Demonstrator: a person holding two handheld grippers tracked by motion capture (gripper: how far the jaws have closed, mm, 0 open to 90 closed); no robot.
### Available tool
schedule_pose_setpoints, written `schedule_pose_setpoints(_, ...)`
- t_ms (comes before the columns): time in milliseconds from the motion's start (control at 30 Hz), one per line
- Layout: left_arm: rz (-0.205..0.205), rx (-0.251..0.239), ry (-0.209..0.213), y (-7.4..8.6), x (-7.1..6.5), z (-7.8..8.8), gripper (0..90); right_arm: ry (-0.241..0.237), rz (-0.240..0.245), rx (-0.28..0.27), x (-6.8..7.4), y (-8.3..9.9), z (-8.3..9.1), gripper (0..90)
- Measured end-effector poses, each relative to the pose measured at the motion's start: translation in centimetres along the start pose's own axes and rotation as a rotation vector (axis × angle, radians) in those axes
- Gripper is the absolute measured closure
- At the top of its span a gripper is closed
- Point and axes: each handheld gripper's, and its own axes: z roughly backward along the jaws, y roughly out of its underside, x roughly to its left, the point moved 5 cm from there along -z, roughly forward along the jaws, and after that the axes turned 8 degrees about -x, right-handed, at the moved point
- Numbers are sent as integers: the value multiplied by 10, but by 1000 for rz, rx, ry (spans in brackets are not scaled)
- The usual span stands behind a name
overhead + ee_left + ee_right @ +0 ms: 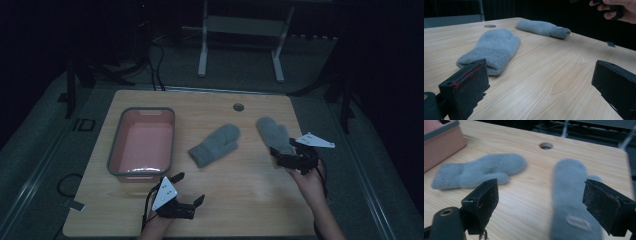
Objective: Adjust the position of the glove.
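Two grey knitted mittens lie on the wooden table. One mitten rests near the table's middle. The other mitten lies at the right, its cuff towards the person. My right gripper hovers open over that cuff, jaws wide on either side of it. My left gripper stands open near the front edge, aimed at the middle mitten, nothing between its jaws.
A pink bin with a grey rim stands empty on the table's left. A round cable hole sits near the far edge. White table legs and cables lie on the floor beyond.
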Motion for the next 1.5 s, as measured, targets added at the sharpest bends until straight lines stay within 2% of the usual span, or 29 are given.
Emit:
schedule_pose_setpoints(67,12,-7,1,-1,1,1,13,-14,12,2,5,-2,-5,135)
schedule_pose_setpoints(100,8,1,-1,-1,1,1,13,-46,23,6,14,-8,-16,136)
schedule_pose_setpoints(167,12,9,1,0,0,1,13,-52,28,7,18,-10,-19,139)
schedule_pose_setpoints(200,13,12,3,0,0,0,13,-73,36,10,26,-14,-29,139)
schedule_pose_setpoints(367,13,13,11,0,-1,0,13,-99,51,16,39,-23,-48,141)
schedule_pose_setpoints(400,7,14,4,-1,-1,1,13,-119,56,25,46,-27,-57,141)
schedule_pose_setpoints(500,8,31,5,0,-1,0,12,-140,72,33,57,-31,-71,141)
schedule_pose_setpoints(633,-2,39,6,1,-2,-1,12,-164,91,45,72,-33,-89,142)
schedule_pose_setpoints(733,-27,38,-2,1,-2,-1,12,-192,106,66,84,-32,-106,145)
schedule_pose_setpoints(867,-26,35,10,0,-2,-1,13,-232,117,107,100,-25,-131,182)
schedule_pose_setpoints(933,-27,38,14,0,-2,-1,13,-217,126,122,105,-21,-141,189)
schedule_pose_setpoints(1000,-26,43,21,1,-2,-1,13,-228,116,139,110,-16,-152,217)
schedule_pose_setpoints(1167,-35,48,22,1,-3,-1,13,-210,113,193,113,4,-176,223)
schedule_pose_setpoints(1233,-37,48,22,1,-3,-1,13,-200,117,199,112,10,-181,274)
schedule_pose_setpoints(1300,-37,50,25,1,-3,-1,13,-185,136,208,111,17,-185,282)
schedule_pose_setpoints(1333,-37,50,25,1,-3,-1,13,-185,136,208,111,17,-185,282)
schedule_pose_setpoints(1367,-33,53,27,1,-3,-1,13,-189,134,238,110,25,-188,284)
schedule_pose_setpoints(1400,-32,54,28,1,-3,-1,13,-191,144,241,110,27,-189,285)
schedule_pose_setpoints(1500,-31,58,28,2,-3,-2,13,-203,151,247,110,30,-191,354)
